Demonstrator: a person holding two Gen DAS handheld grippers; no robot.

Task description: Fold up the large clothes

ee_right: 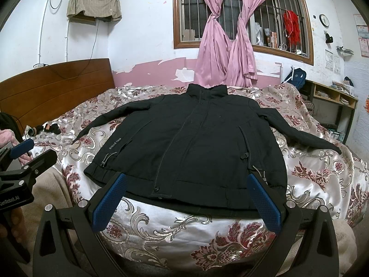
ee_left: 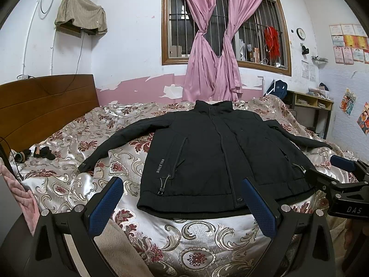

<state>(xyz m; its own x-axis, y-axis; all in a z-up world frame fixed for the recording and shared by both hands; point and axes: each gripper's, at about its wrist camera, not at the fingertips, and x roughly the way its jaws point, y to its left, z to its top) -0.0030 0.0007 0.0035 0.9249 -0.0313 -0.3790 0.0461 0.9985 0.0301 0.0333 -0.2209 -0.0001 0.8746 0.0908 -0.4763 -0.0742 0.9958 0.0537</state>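
In the left wrist view, a black jacket is seen laid flat, front up, on a bed covered with a shiny floral bedspread. Its collar is pointed toward the window wall and its hem toward the camera. Both sleeves are spread out to the sides, and the white words "SINCE 1988" are printed beside the pocket on the left of the picture. The left hand-held gripper is held released just above the near hem, its two blue pads wide apart and nothing gripped between them. The right hand-held gripper is seen at the right edge, next to the hem corner; from here it cannot be told whether it is released or clenched. A wooden headboard is seen at the left, and knotted pink curtains are hung over a barred window.

In the right wrist view, the jacket is shown in the same flat position, zipped shut. The right hand-held gripper is held released over the hem, with its blue pads spread and nothing caught. The left hand-held gripper is seen at the left edge, beside the bedspread.
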